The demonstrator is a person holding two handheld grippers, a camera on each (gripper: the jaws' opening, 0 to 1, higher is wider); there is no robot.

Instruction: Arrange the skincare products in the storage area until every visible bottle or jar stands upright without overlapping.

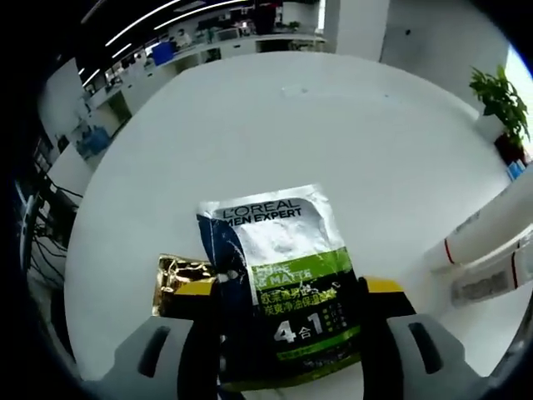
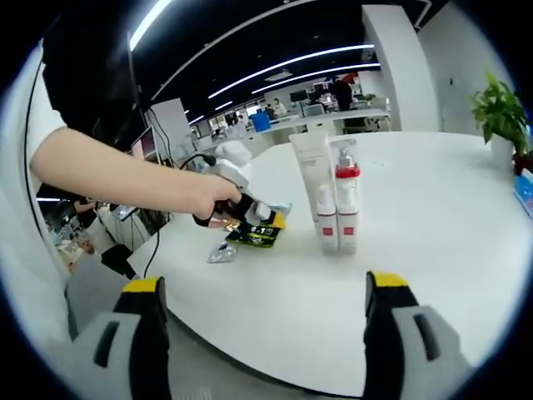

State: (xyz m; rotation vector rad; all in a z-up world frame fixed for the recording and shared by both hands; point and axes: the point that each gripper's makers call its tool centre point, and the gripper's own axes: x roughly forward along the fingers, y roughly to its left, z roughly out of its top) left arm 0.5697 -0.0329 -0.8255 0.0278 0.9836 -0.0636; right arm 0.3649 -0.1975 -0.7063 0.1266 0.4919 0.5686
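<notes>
So far: partly done, judging from how things lie now.
Standing: two tubes (image 2: 315, 187) and a pump bottle (image 2: 346, 204) stand upright, touching side by side, on the white table (image 2: 433, 250) in the right gripper view.
Sachet: a green-and-silver sachet (image 1: 287, 279) lies flat on the table (image 1: 275, 117), between the left gripper's jaws.
Gold packet: a small gold packet (image 1: 179, 279) sits just beside the sachet, partly under its edge, so the two overlap.
Left gripper (image 1: 287, 292): jaws set either side of the sachet; whether they actually pinch it I cannot tell. In the right gripper view the person's hand (image 2: 212, 196) holds this gripper (image 2: 265, 223) low over the sachets.
Right gripper (image 2: 262, 312): jaws wide apart, nothing between them, hanging near the table's edge, well apart from the bottles.
Silver packet: a small one (image 2: 222, 252) lies flat just beside the sachet.
Edge of left gripper view: two white tubes (image 1: 487, 246) appear to lie on their sides.
Left to do: probably separating the sachets and righting whatever lies flat.
</notes>
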